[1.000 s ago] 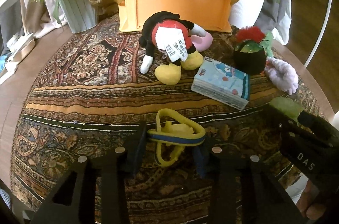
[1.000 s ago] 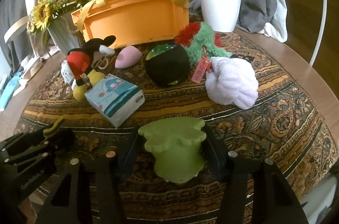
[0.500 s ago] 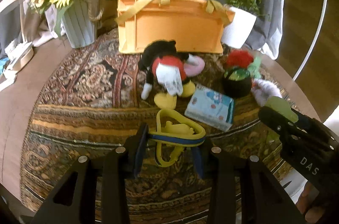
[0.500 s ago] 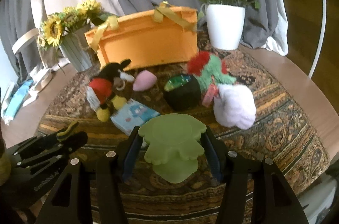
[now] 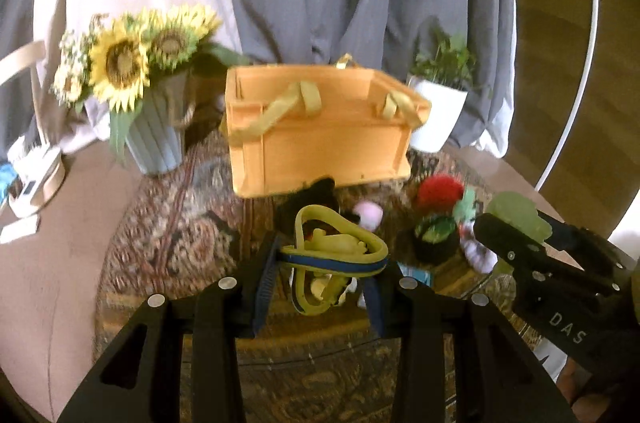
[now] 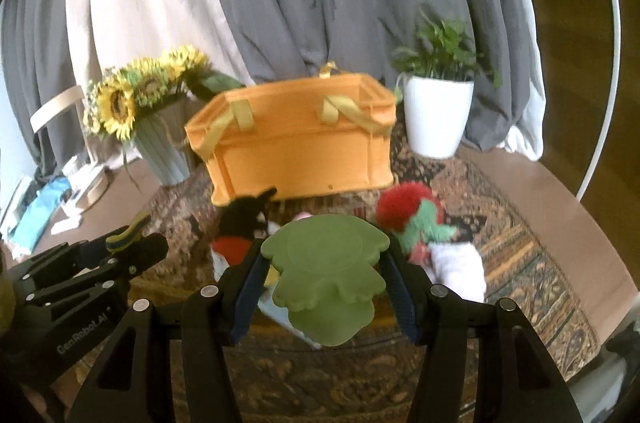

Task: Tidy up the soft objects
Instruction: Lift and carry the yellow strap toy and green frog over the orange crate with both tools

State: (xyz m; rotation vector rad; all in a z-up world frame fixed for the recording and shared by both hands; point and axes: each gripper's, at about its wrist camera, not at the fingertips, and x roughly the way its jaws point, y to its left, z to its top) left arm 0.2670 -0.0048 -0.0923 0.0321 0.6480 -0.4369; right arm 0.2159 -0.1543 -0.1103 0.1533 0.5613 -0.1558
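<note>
Clamped in the left gripper (image 5: 327, 277) sits a yellow rubbery looped toy (image 5: 334, 255) with a dark blue band across it. The right gripper (image 6: 325, 277), black with dark blue pads (image 6: 251, 293), pinches a flat pale green scalloped soft piece (image 6: 326, 269). Straight ahead of both stands an orange boxy fabric basket (image 6: 298, 149) with mustard-yellow straps. Left of it are yellow sunflowers in a ribbed grey-blue vase (image 6: 162, 153); right of it, a green plant in a white ribbed pot (image 6: 434, 119). Under the grippers lies a paisley cloth (image 6: 532, 259) of brown, gold and black. Near the right gripper lie a red-and-green fuzzy plush (image 6: 416, 217) and a white fluffy bundle (image 6: 460, 269).
</note>
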